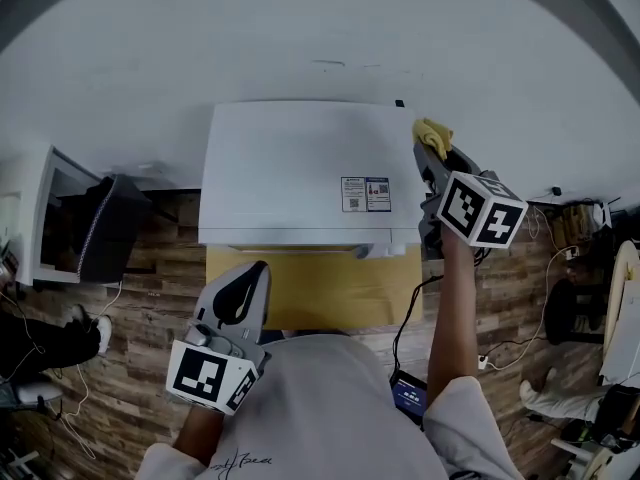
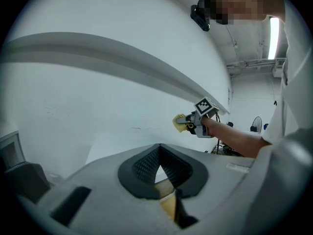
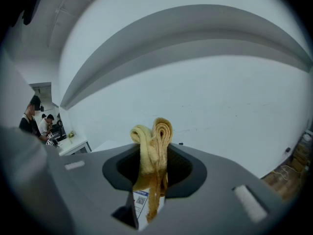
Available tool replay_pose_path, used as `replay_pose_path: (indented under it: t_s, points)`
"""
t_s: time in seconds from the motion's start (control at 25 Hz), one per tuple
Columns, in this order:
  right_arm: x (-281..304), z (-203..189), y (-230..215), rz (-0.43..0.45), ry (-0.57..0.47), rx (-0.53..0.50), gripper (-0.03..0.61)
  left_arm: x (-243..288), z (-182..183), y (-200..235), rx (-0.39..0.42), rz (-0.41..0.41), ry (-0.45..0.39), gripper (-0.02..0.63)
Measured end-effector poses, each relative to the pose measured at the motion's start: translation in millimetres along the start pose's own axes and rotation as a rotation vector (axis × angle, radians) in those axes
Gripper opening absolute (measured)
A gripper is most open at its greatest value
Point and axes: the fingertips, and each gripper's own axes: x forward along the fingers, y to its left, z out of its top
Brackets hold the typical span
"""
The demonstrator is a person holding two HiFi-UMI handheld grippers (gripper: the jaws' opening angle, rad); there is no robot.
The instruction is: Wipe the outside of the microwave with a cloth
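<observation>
- The boxy white microwave (image 1: pixel 290 168) stands on a tan table (image 1: pixel 310 293), its top facing the head view.
- A folded yellow cloth (image 1: pixel 432 133) sits at the microwave's far right top corner, pinched between the jaws of the right hand-held gripper (image 1: pixel 430 148).
- The left hand-held gripper (image 1: pixel 258 271) hangs by the microwave's near edge, jaws pressed together with nothing between them.

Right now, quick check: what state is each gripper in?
Left gripper: closed, nothing between its jaws.
Right gripper: closed on the yellow cloth.
</observation>
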Motion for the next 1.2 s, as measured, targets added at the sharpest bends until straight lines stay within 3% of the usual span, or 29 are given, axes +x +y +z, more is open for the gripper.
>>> replay_pose_path:
  t_s: [0.4,0.64,1.2]
  points:
    - [63.0,-0.7,-41.4,-0.098,0.084,0.034,0.12,5.4,-1.6,36.8,-0.042,-0.041,0.046,-0.011]
    - [89.6,-7.1,-67.4,-0.16,0.174,0.044,0.12,11.5,-5.3,59.4,-0.092,-0.001,0.041,-0.011]
    - [119.1,-28.0,-73.9,-0.219,0.279,0.032,0.119,17.9,-3.4,68.9,-0.111,0.001,0.027,-0.011]
